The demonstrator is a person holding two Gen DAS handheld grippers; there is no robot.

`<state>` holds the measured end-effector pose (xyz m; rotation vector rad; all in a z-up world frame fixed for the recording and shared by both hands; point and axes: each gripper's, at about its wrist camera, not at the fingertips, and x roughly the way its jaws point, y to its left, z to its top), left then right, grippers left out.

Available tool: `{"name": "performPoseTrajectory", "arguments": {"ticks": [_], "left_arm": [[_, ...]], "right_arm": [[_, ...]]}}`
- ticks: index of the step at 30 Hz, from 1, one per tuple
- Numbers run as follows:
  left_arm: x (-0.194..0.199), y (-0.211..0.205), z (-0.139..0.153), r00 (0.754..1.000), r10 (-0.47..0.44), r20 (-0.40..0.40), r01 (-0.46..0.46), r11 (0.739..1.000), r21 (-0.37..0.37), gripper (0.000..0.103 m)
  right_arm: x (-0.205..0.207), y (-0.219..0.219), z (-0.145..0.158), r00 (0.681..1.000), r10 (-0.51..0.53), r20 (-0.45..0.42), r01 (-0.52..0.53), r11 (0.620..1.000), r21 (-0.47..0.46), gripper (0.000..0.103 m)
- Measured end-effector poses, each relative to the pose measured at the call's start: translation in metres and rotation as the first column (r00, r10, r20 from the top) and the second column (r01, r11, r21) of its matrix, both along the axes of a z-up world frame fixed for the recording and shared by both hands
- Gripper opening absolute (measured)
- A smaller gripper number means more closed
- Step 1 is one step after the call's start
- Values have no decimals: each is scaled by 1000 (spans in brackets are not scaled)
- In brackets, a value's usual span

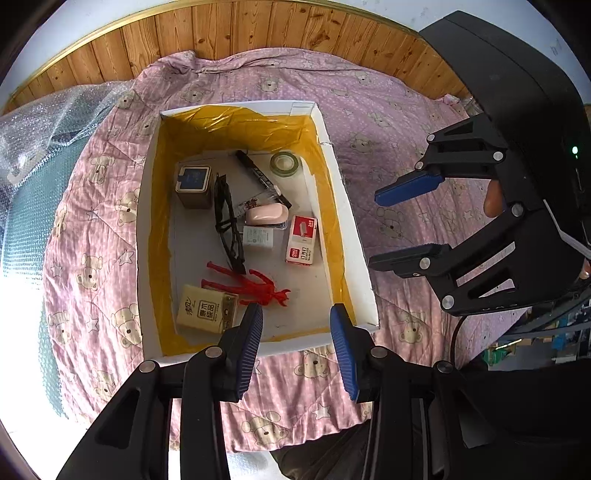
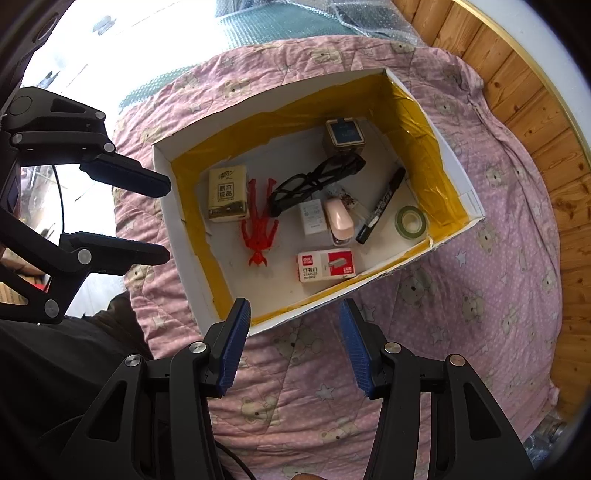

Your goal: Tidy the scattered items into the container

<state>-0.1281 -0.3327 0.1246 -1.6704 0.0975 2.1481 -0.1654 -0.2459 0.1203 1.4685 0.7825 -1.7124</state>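
A white box [image 1: 349, 221] [image 2: 458, 162] lined with yellow tape lies on the pink quilt. Inside it are a red figure [image 1: 255, 286] [image 2: 260, 225], black glasses [image 1: 227, 221] [image 2: 314, 182], a staples box [image 1: 301, 240] [image 2: 327, 266], a pink stapler [image 1: 266, 214] [image 2: 338, 219], a black marker [image 1: 262, 177] [image 2: 382, 205], a tape roll [image 1: 283, 163] [image 2: 410, 220], a gold tissue pack [image 1: 207, 308] [image 2: 227, 197] and a small tin [image 1: 194, 184] [image 2: 345, 136]. My left gripper [image 1: 296, 314] [image 2: 166, 218] hangs open over the box's near edge. My right gripper [image 2: 295, 314] [image 1: 373, 230] is open and empty beside the box.
The pink bear-print quilt [image 1: 388, 122] [image 2: 480, 295] covers a round table. Bubble wrap [image 1: 44, 122] lies at its far left. A wooden panel wall [image 1: 240, 29] [image 2: 535, 96] stands behind.
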Motion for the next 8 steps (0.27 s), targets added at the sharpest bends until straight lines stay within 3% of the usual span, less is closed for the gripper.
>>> {"name": "performPoseTrajectory", "arguments": {"ticks": [8], "left_arm": [[0, 2, -3, 1000, -12, -20, 11, 1000, -28, 40]], "right_arm": [[3, -1, -2, 1000, 5, 7, -5, 1000, -6, 53]]}}
